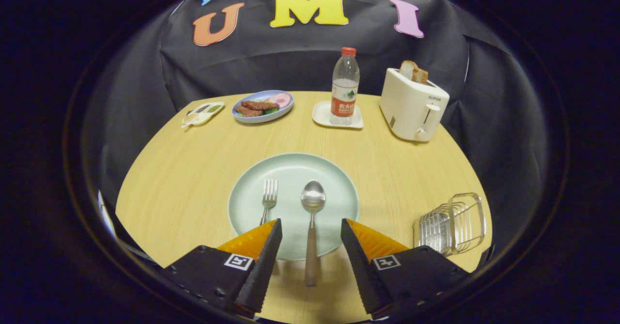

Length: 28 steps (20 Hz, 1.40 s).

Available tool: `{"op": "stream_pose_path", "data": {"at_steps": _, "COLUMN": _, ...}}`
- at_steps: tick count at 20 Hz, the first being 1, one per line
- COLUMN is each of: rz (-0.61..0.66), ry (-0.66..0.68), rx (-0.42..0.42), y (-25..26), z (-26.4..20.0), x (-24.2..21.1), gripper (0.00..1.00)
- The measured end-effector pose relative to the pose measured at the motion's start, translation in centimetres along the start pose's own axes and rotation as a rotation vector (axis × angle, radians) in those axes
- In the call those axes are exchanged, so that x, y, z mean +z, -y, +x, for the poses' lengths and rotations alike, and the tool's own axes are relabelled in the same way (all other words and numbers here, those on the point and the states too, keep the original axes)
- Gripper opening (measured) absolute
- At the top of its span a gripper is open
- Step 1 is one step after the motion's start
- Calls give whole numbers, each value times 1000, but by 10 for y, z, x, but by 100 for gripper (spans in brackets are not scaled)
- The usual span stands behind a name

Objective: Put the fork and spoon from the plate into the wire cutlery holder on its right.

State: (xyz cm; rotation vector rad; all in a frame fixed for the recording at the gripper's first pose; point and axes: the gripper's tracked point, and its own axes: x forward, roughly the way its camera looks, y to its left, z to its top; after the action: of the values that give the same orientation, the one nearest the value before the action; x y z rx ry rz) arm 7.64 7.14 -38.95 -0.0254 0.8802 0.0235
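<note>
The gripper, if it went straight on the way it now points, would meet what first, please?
Most likely the spoon: its handle lies between the open gripper's fingers, its bowl just ahead on the green plate. Height above it is unclear.

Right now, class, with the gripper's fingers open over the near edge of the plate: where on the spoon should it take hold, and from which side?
Probably on the spoon's brown handle, where it overhangs the plate's near rim. The handle is slim and straight and lies between the open gripper's fingers, pointing back at it, so closing across its width from above suits. The bowl is wide and rounded, and the fork lies close to one finger.
</note>
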Motion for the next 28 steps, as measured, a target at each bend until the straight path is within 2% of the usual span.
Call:
{"op": "stream_pose_path", "data": {"at_steps": 3, "rz": 6, "ry": -40, "rx": -32, "y": 3, "z": 17, "x": -8, "gripper": 56}}
{"op": "stream_pose_path", "data": {"at_steps": 5, "rz": 2, "ry": -66, "rx": -26, "y": -1, "z": 29, "x": -18, "gripper": 51}}
{"op": "stream_pose_path", "data": {"at_steps": 6, "rz": -2, "ry": -84, "rx": -24, "y": 0, "z": 35, "x": -25, "gripper": 40}}
{"op": "stream_pose_path", "data": {"at_steps": 8, "rz": 8, "ry": -105, "rx": -28, "y": 0, "z": 40, "x": -29, "gripper": 28}}
{"op": "stream_pose_path", "data": {"at_steps": 10, "rz": 7, "ry": -112, "rx": -31, "y": 1, "z": 42, "x": -29, "gripper": 28}}
{"op": "stream_pose_path", "data": {"at_steps": 12, "rz": 2, "ry": -113, "rx": -26, "y": 1, "z": 41, "x": -29, "gripper": 9}}
{"op": "stream_pose_path", "data": {"at_steps": 14, "rz": -4, "ry": -116, "rx": -10, "y": 3, "z": 40, "x": -28, "gripper": 9}}
{"op": "stream_pose_path", "data": {"at_steps": 15, "rz": -3, "ry": -123, "rx": -11, "y": 5, "z": 40, "x": -28, "gripper": 4}}
{"op": "stream_pose_path", "data": {"at_steps": 20, "rz": 10, "ry": -120, "rx": 34, "y": 18, "z": 8, "x": -23, "gripper": 3}}
{"op": "stream_pose_path", "data": {"at_steps": 24, "rz": 53, "ry": -92, "rx": 36, "y": 50, "z": -21, "x": -9, "gripper": 3}}
{"op": "stream_pose_path", "data": {"at_steps": 28, "rz": 96, "ry": -32, "rx": 2, "y": 96, "z": -52, "x": 9, "gripper": 3}}
